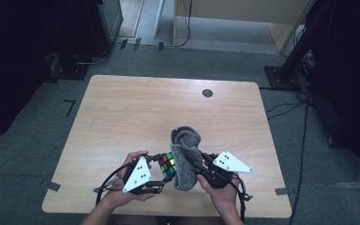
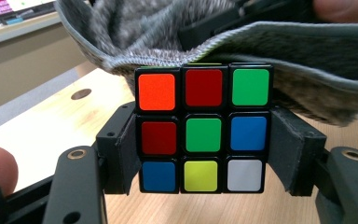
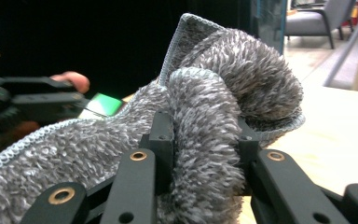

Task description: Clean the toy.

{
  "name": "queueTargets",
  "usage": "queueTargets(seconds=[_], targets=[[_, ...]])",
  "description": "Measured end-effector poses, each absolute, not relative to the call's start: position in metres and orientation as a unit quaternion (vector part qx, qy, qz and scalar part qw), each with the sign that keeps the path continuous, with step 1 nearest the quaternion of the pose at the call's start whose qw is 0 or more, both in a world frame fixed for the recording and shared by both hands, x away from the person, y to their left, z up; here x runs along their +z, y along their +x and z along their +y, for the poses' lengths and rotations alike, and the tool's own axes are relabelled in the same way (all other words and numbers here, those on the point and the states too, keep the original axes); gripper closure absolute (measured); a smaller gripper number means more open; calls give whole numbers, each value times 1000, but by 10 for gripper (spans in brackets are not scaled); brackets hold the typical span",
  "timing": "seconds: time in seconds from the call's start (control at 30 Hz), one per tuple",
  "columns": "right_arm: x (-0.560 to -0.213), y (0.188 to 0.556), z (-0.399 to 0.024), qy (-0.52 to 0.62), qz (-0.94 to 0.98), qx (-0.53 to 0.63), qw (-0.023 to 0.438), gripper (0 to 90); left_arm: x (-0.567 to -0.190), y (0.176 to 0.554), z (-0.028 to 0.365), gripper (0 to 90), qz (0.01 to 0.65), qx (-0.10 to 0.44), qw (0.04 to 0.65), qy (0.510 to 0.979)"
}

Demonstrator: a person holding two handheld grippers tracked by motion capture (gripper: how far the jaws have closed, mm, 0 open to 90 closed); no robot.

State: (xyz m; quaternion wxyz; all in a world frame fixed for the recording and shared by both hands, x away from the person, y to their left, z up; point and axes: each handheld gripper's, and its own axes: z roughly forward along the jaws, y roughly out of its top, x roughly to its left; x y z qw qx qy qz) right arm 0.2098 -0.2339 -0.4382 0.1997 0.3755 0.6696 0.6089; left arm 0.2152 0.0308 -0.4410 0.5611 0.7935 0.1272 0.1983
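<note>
A scrambled Rubik's cube (image 1: 168, 165) is clamped between the jaws of my left gripper (image 1: 162, 171) near the table's front edge. In the left gripper view the cube (image 2: 203, 128) shows orange, red, green, blue, yellow and white stickers, with the pads (image 2: 126, 154) pressed on its two sides. A grey fuzzy cloth (image 1: 186, 157) drapes against the cube's right side and top. My right gripper (image 1: 198, 168) is shut on a bunched fold of that cloth (image 3: 223, 93), its jaws squeezing the pile on both sides (image 3: 205, 140).
The wooden table (image 1: 136, 112) has a round black grommet hole (image 1: 207, 93) at its far right. On the carpet behind it stand a black stand base (image 1: 281, 75) and a wooden desk leg (image 1: 174, 23), with cables (image 1: 286, 110) at the right.
</note>
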Motion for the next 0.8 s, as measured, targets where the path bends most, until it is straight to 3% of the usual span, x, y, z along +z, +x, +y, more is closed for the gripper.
queueTargets(seconds=[0.17, 0.27, 0.53, 0.8], targets=[[-448, 215, -236, 398, 675, 594, 183, 698, -433, 217, 38, 345, 134, 172, 601, 769], [-451, 216, -228, 381, 685, 603, 147, 706, -436, 218, 38, 345, 137, 175, 595, 772], [-441, 215, -238, 389, 660, 628, 139, 706, -442, 220, 37, 345, 141, 179, 583, 780], [-459, 219, -223, 392, 694, 596, 102, 706, -433, 220, 44, 345, 151, 167, 615, 756]])
